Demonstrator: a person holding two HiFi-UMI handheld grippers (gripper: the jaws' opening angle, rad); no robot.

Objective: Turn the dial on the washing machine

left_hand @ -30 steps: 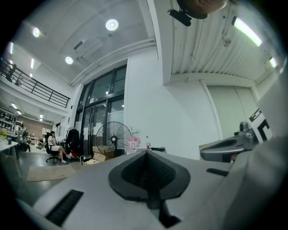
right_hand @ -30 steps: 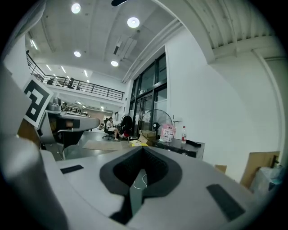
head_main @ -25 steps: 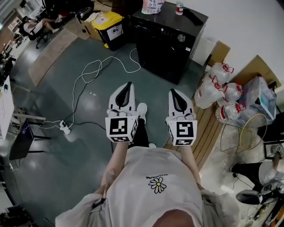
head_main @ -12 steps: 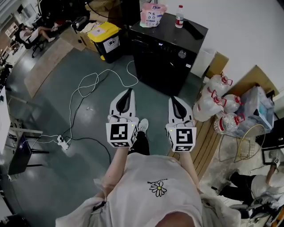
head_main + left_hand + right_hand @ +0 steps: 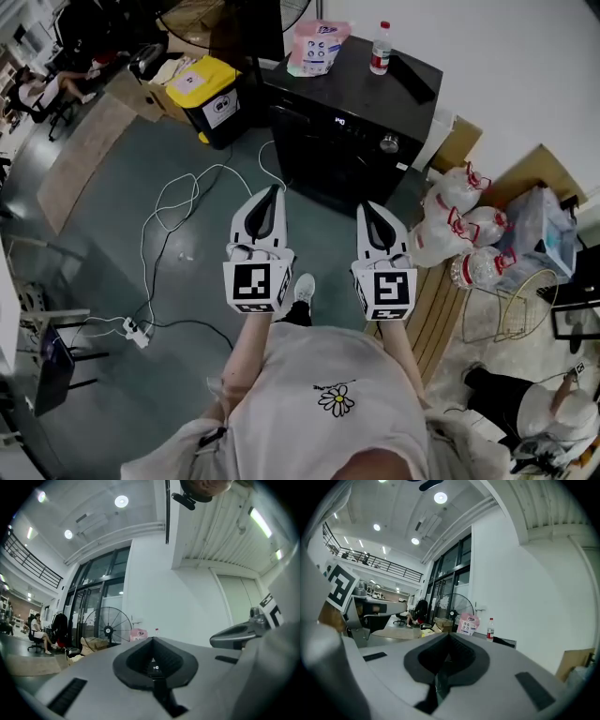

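The black washing machine (image 5: 342, 141) stands ahead of me against the white wall, its small silver dial (image 5: 389, 143) on the front panel's right end. In the head view both grippers are held side by side in front of the person's chest, short of the machine. The left gripper (image 5: 272, 190) points at the machine's lower front, jaws together and holding nothing. My right gripper (image 5: 364, 208) is likewise shut and empty, below the dial and apart from it. In the gripper views, the left gripper (image 5: 153, 667) and the right gripper (image 5: 447, 660) show their pads meeting.
A pink bag (image 5: 317, 47), a bottle (image 5: 381, 49) and a flat black object (image 5: 412, 78) lie on the machine's top. A yellow-lidded bin (image 5: 208, 94) stands to its left. White cable (image 5: 178, 202) loops over the floor. Bagged water jugs (image 5: 459, 216) and wooden boards (image 5: 441, 300) sit right.
The person has stepped toward the washing machine, which now lies nearer the gripper tips. Both grippers keep the same pose and stay shut.
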